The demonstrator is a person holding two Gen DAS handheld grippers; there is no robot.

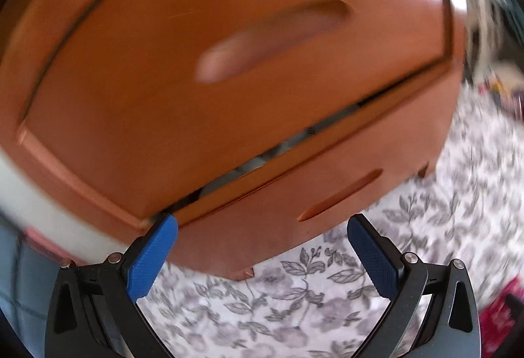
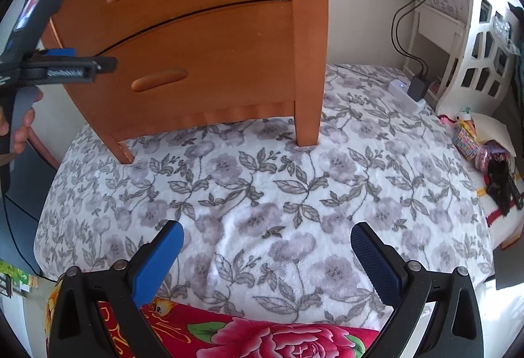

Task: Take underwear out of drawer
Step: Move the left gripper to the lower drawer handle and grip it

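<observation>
A brown wooden nightstand (image 2: 308, 30) stands on a floral blanket, with an upper drawer (image 1: 229, 70) and a lower drawer (image 1: 294, 204). Each drawer front has a long recessed handle (image 1: 340, 194). A narrow gap (image 1: 278, 145) runs between the two fronts and shows a sliver of pale stuff; I cannot tell what it is. No underwear is visible. My left gripper (image 1: 262, 223) is open, close in front of the lower drawer, its left fingertip (image 1: 167, 227) at the gap's end. The right wrist view shows that gripper (image 2: 98, 65) side-on. My right gripper (image 2: 267, 228) is open over the blanket, holding nothing.
The grey floral blanket (image 2: 262, 178) spreads in front of the nightstand. A red flowered cloth (image 2: 278, 338) lies at the near edge. A white shelf unit (image 2: 475, 57), a charger with black cables (image 2: 416, 86) and small clutter (image 2: 484, 155) are at the right. A hand (image 2: 19, 129) holds the left gripper.
</observation>
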